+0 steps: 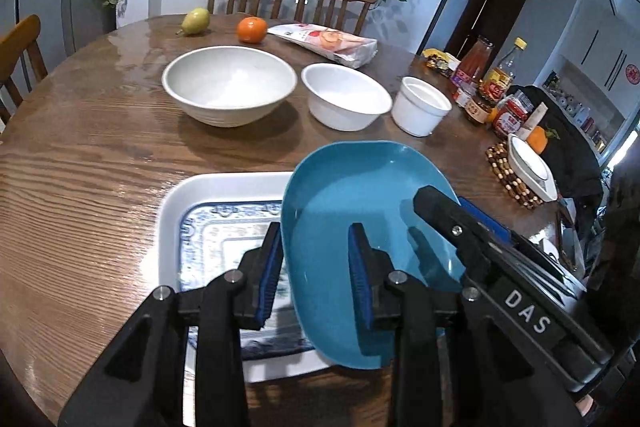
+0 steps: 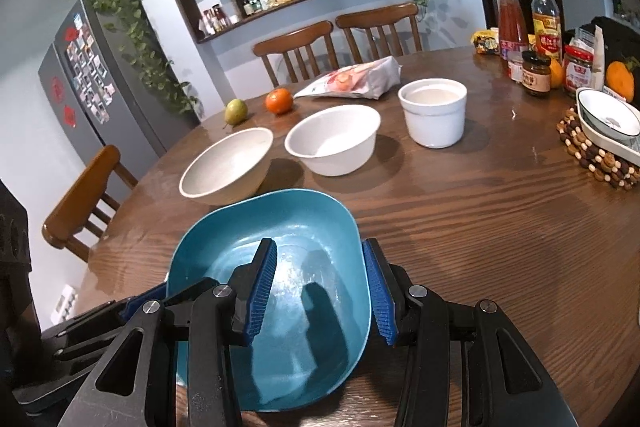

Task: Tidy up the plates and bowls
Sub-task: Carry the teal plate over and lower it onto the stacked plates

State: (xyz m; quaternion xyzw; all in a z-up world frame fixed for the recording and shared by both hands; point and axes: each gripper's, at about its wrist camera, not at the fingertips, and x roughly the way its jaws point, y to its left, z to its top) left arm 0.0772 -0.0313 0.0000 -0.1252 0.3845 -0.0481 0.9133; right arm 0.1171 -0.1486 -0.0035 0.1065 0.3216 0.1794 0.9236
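Found the teal dish [image 1: 360, 179] at the near edge of the table [image 1: 100, 167], overlapping the right side of a white tray [image 1: 224, 187] with a blue-patterned plate [image 1: 224, 227] inside. Straddled its left rim with the left gripper [image 1: 316, 231], one pad outside and one inside, jaws apart and not pinched down. Straddled the opposite rim likewise with the right gripper [image 2: 319, 245], jaws also spread. Could not tell any pad's contact with the rim, nor the dish's exact state: resting on the tray or lifted slightly off it.

Judged the dish stiff, glossy and likely slippery, perhaps ceramic or melamine; breakable if dropped, moderate in weight. Judged the raised rim the sensible hold, gripped on two opposite sides to stop tipping, with pads well down the wall.

Noted three white vessels in a row toward the middle of the table, well apart from the dish: a large bowl [image 1: 228, 83], a smaller bowl [image 1: 344, 95] and a straight-sided cup [image 1: 422, 103].

Lost the near end of the dish and much of the patterned plate behind the gripper bodies. Could not make out the tray's right edge under the dish.
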